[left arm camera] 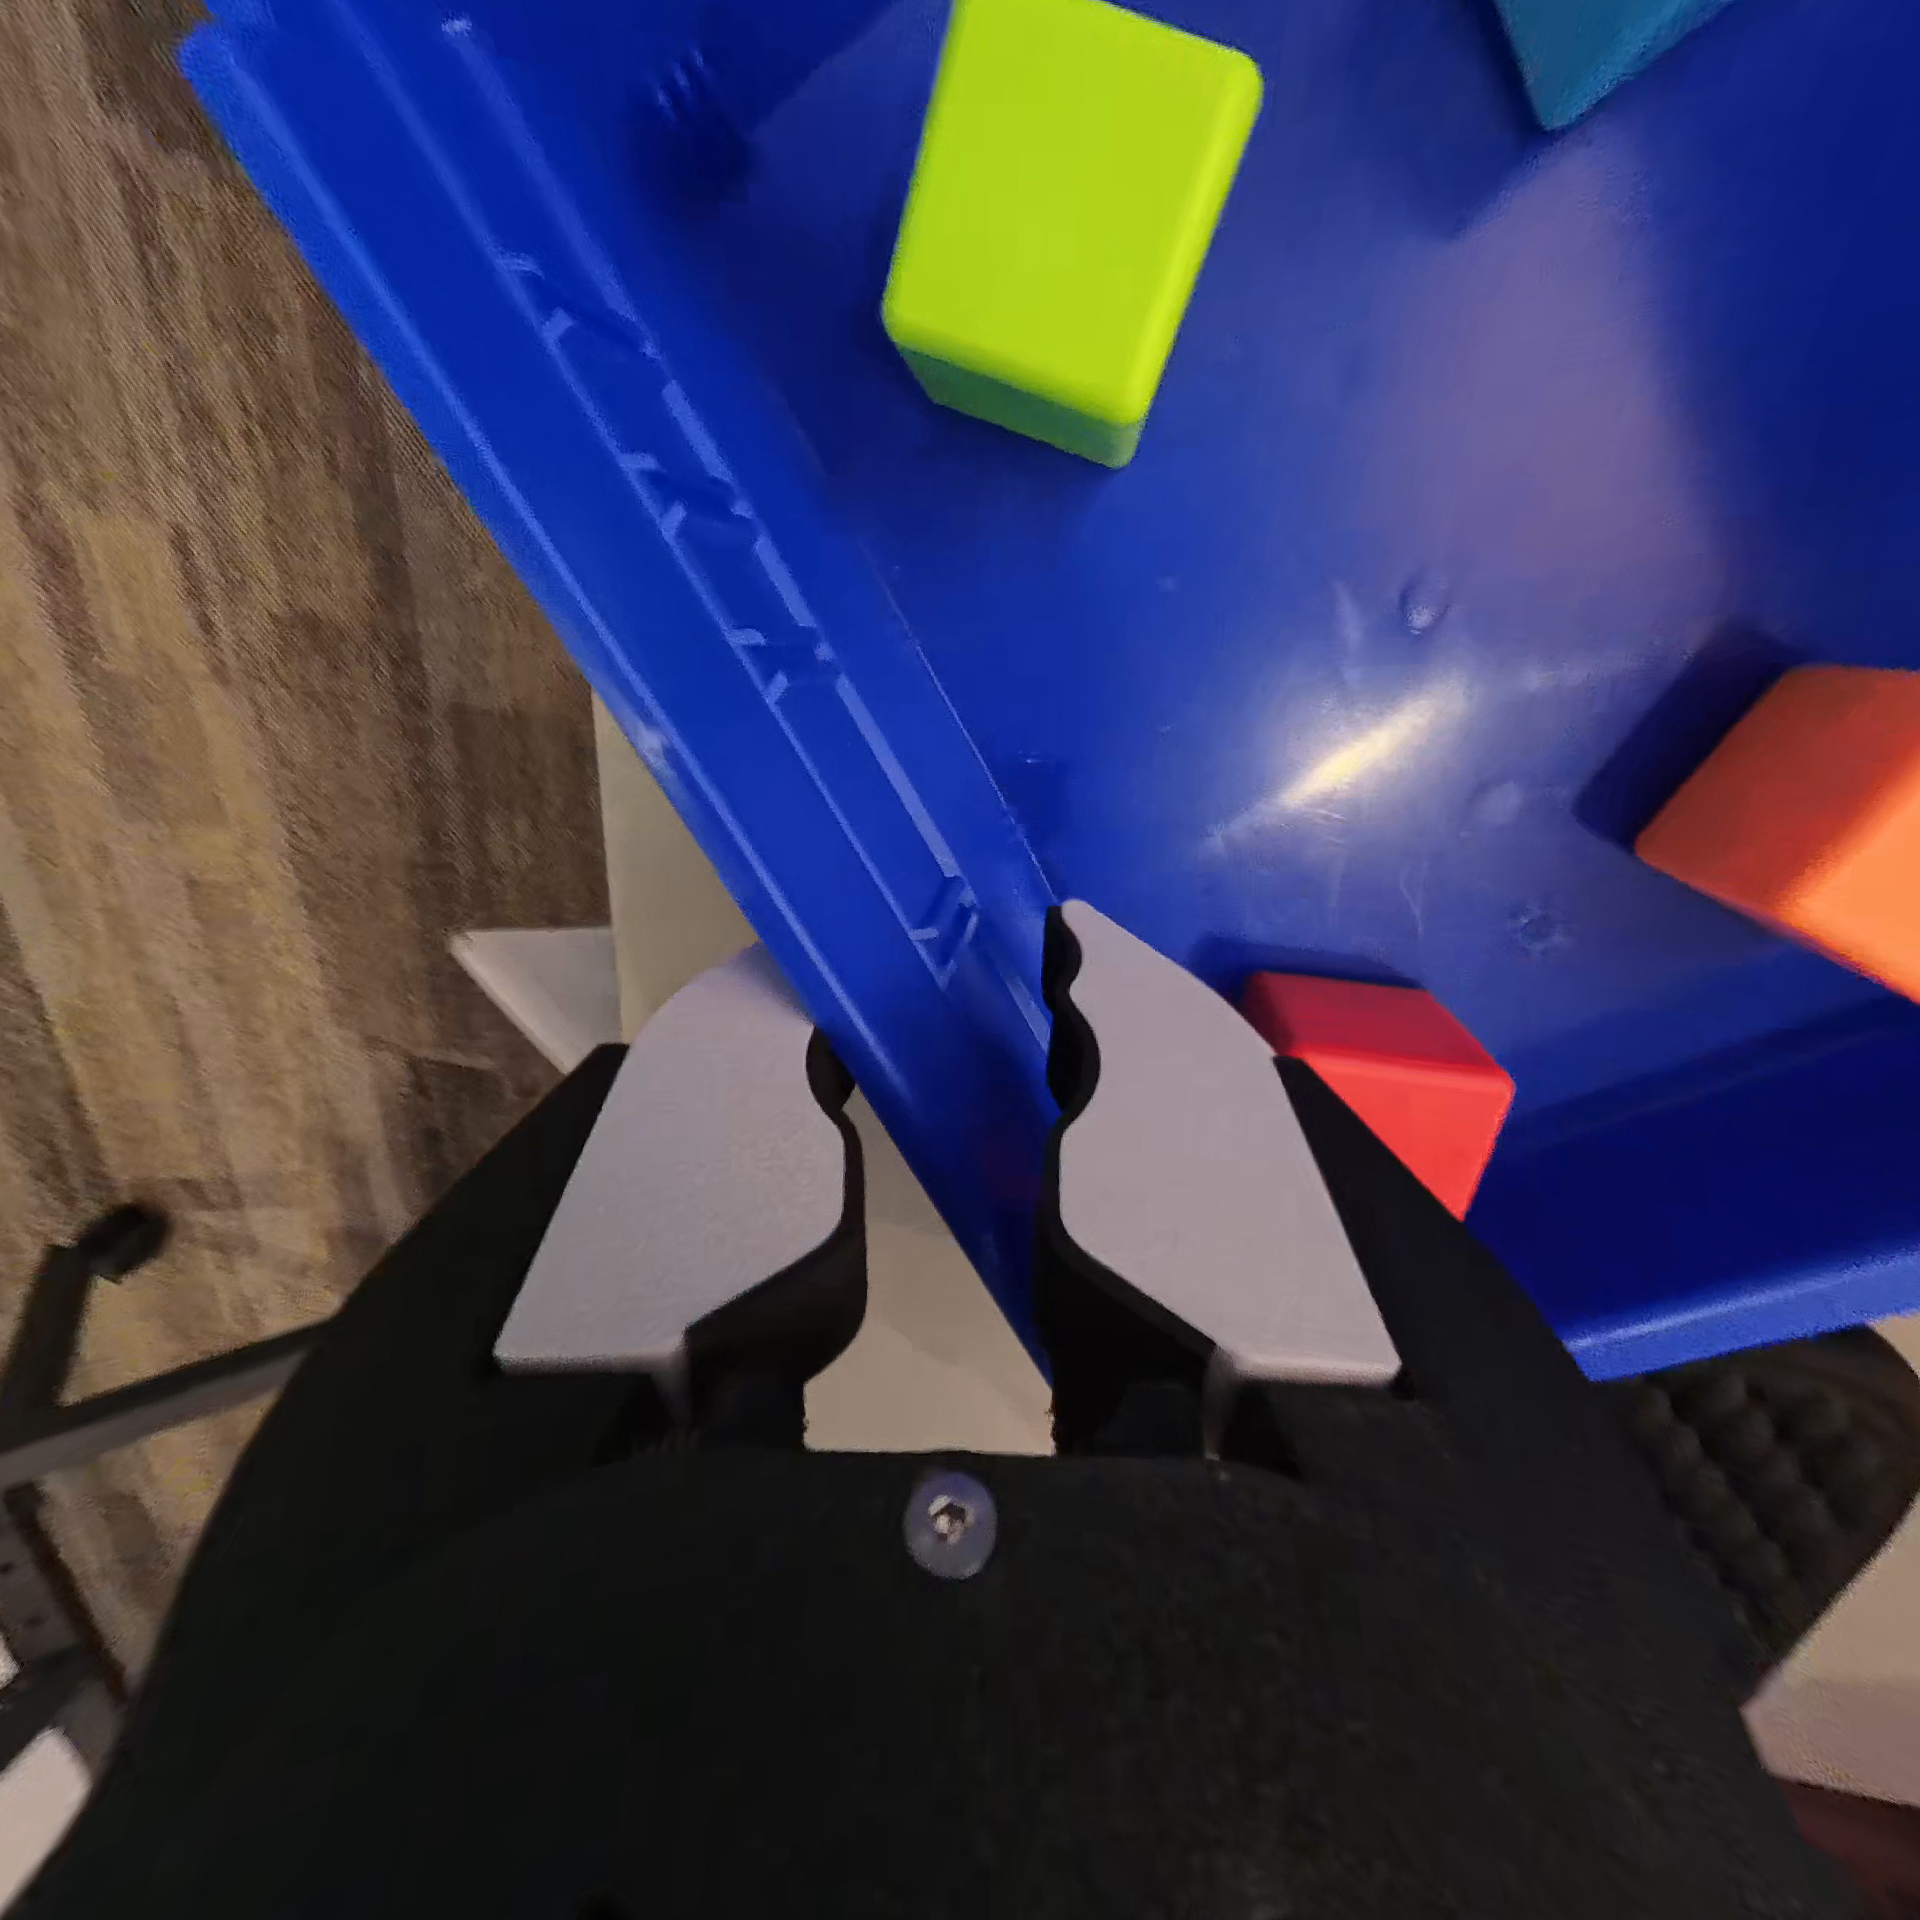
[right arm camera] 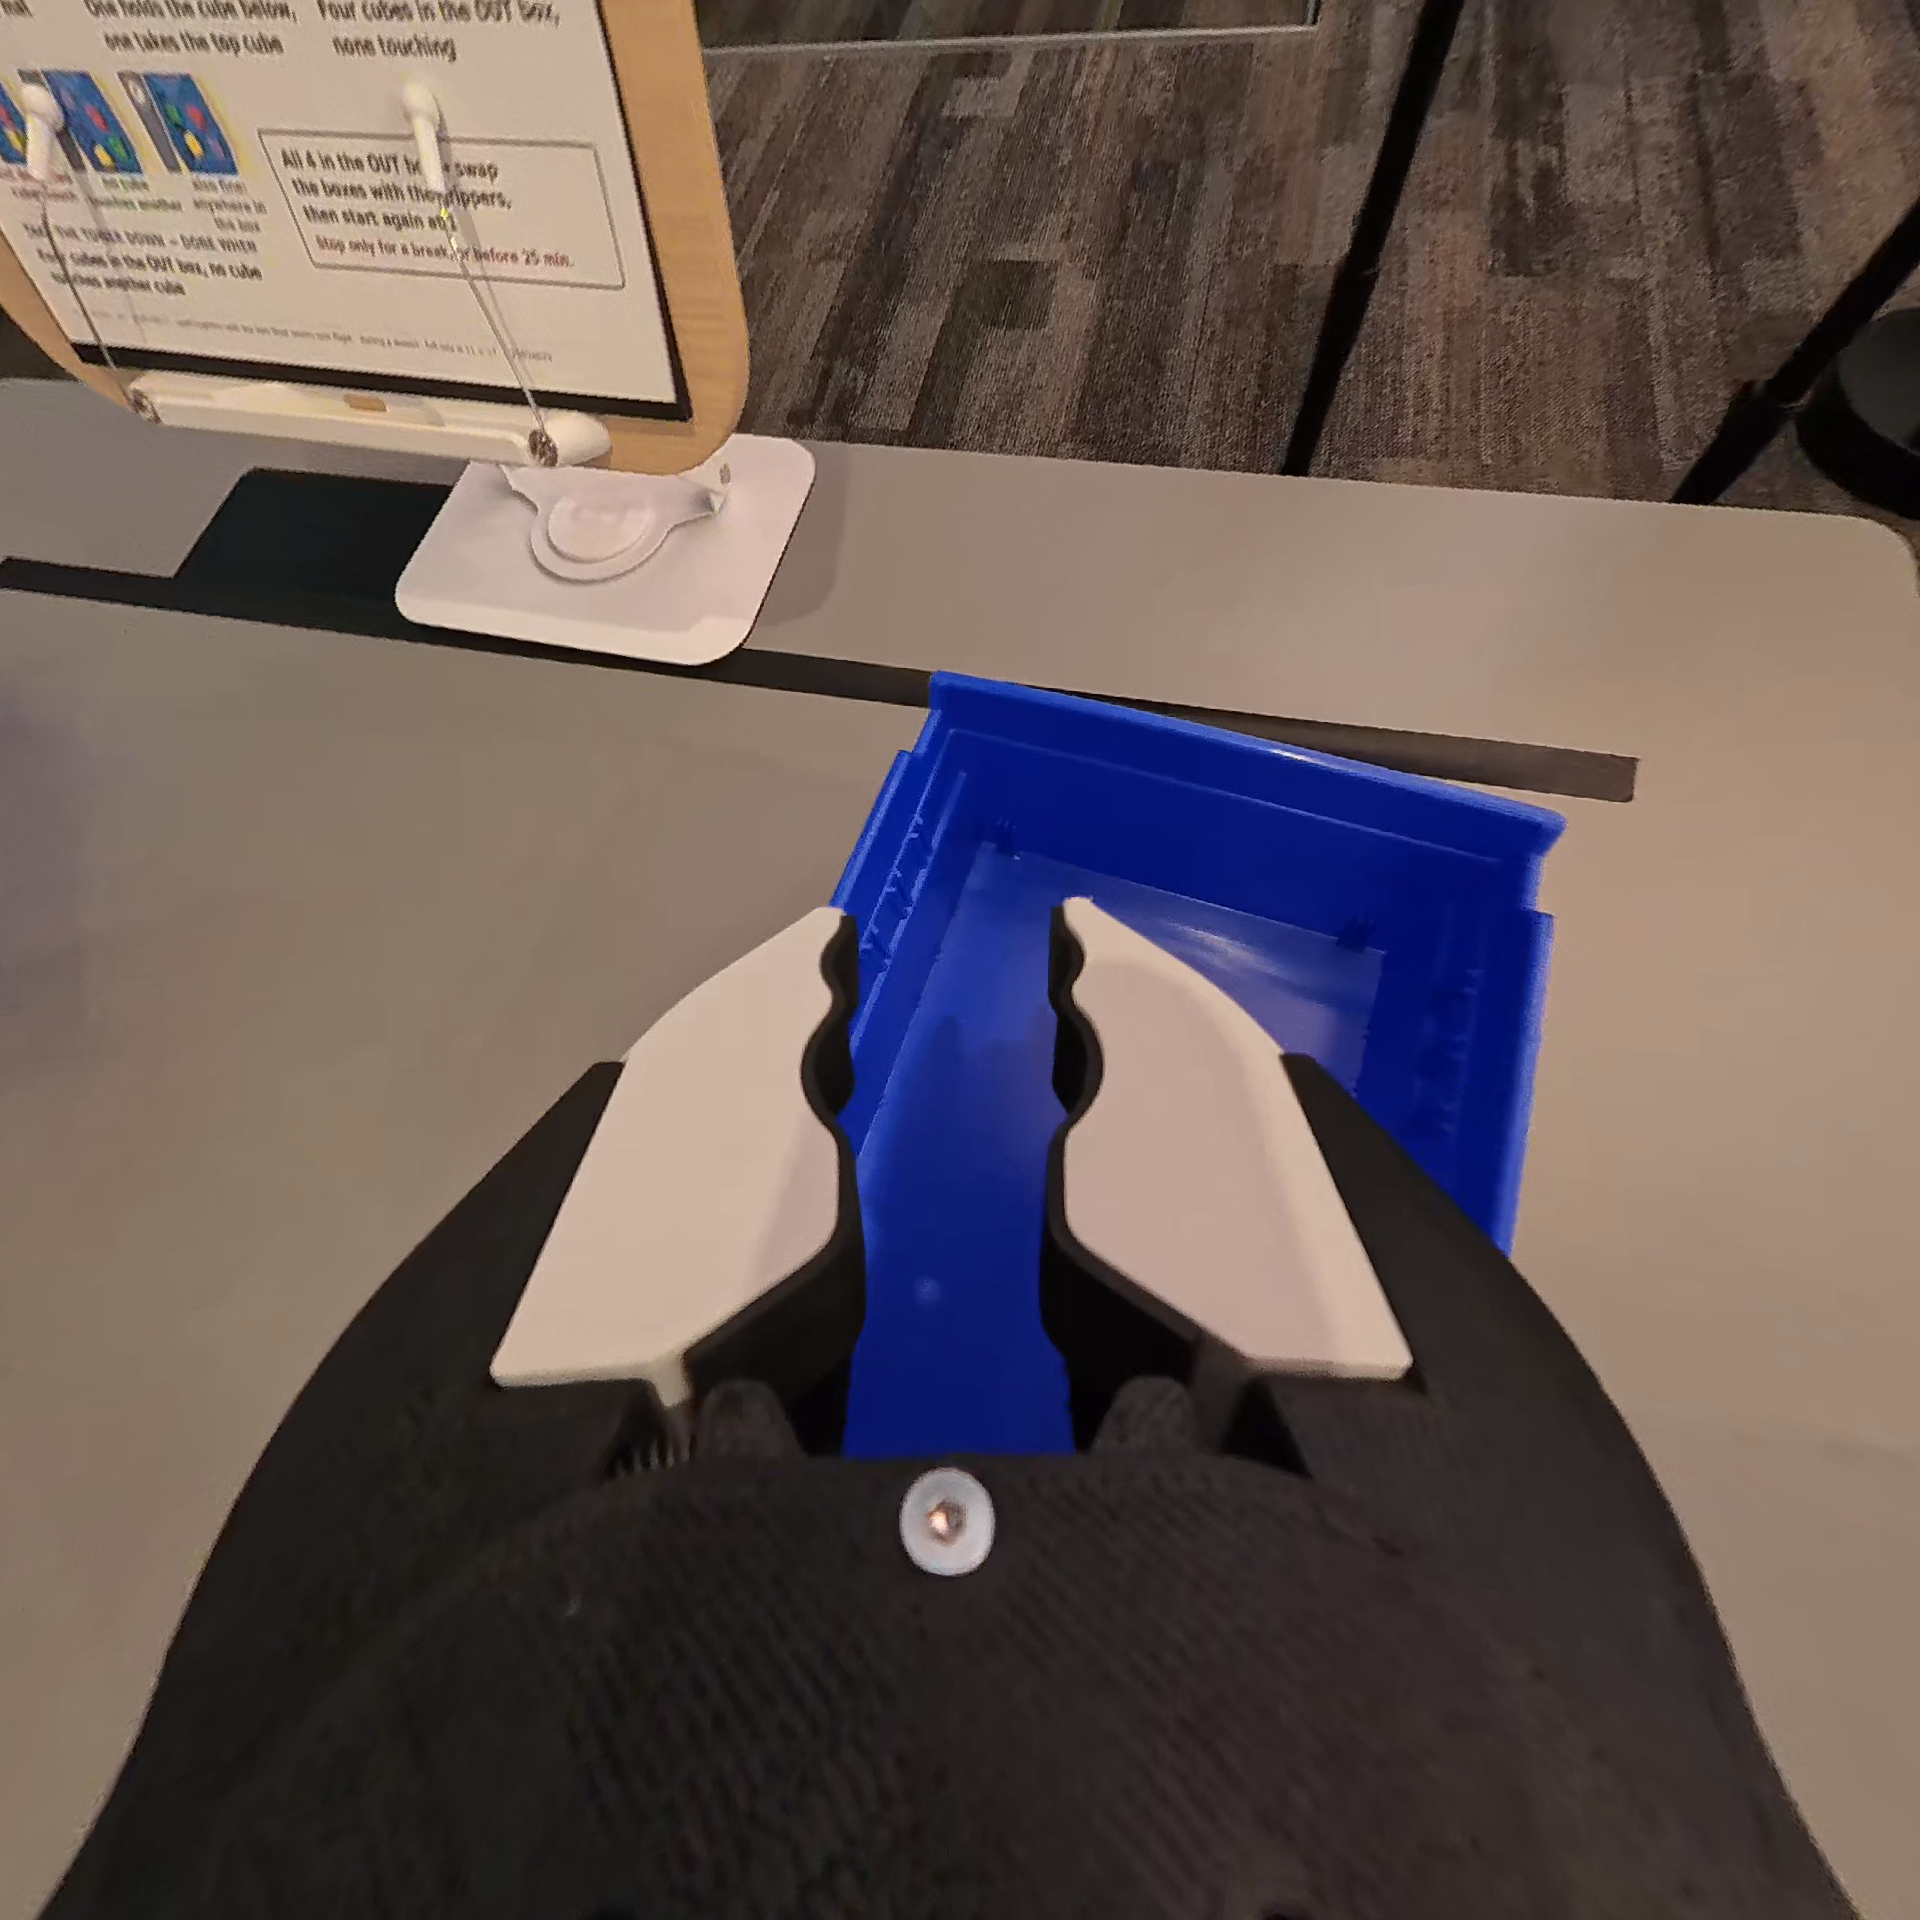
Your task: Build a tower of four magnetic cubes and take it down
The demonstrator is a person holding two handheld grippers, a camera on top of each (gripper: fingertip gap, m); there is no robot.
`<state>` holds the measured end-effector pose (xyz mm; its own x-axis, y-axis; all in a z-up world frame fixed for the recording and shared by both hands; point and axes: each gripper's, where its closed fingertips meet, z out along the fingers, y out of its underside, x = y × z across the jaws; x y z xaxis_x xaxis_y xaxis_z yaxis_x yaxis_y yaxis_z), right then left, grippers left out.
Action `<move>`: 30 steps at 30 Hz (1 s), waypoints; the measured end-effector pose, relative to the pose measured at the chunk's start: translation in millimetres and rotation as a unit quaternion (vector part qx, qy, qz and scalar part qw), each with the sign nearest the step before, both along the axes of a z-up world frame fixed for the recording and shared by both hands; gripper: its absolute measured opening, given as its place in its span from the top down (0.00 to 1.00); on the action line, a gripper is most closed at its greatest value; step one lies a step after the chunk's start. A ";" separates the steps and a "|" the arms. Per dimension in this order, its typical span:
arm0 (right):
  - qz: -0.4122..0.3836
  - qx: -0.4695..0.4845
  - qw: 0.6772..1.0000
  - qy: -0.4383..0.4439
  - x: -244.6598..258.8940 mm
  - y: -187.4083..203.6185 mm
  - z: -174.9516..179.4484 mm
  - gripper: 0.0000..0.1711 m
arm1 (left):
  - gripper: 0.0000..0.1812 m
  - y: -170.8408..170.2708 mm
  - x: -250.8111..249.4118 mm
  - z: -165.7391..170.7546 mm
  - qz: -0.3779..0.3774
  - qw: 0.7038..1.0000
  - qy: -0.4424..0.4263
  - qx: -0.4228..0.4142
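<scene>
Left gripper (left arm camera: 940, 1029): fingers straddle the side wall of a blue bin (left arm camera: 1299, 644), one outside, one inside; whether they pinch it is unclear.
Cubes: green cube (left arm camera: 1049, 229) far, red cube (left arm camera: 1382, 1081) near and half hidden by a finger, orange cube (left arm camera: 1808, 842) and teal cube (left arm camera: 1590, 52) cut off at the frame edge, all apart.
Right gripper (right arm camera: 951, 1018): parted, holding nothing, above a second blue bin (right arm camera: 1247, 790) on the grey table (right arm camera: 364, 883).
Sign stand (right arm camera: 582, 561): far left, top cut off.

The left wrist view is looking steeply down, very close, along its jaws onto a blue box (left arm camera: 1195, 644) wall. The right wrist view is looking forward and down from higher over another blue box (right arm camera: 1226, 790) toward the surface (right arm camera: 416, 935) and floor (right arm camera: 1143, 260). No shared part is identifiable.
</scene>
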<state>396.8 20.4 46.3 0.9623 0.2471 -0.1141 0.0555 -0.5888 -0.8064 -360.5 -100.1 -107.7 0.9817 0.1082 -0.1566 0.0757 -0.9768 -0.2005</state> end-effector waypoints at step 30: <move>-0.067 0.252 0.927 -0.269 -131.9 41.3 -9.8 0.51 | 0.78 94.7 76.9 -1.7 -0.265 0.954 0.117 0.073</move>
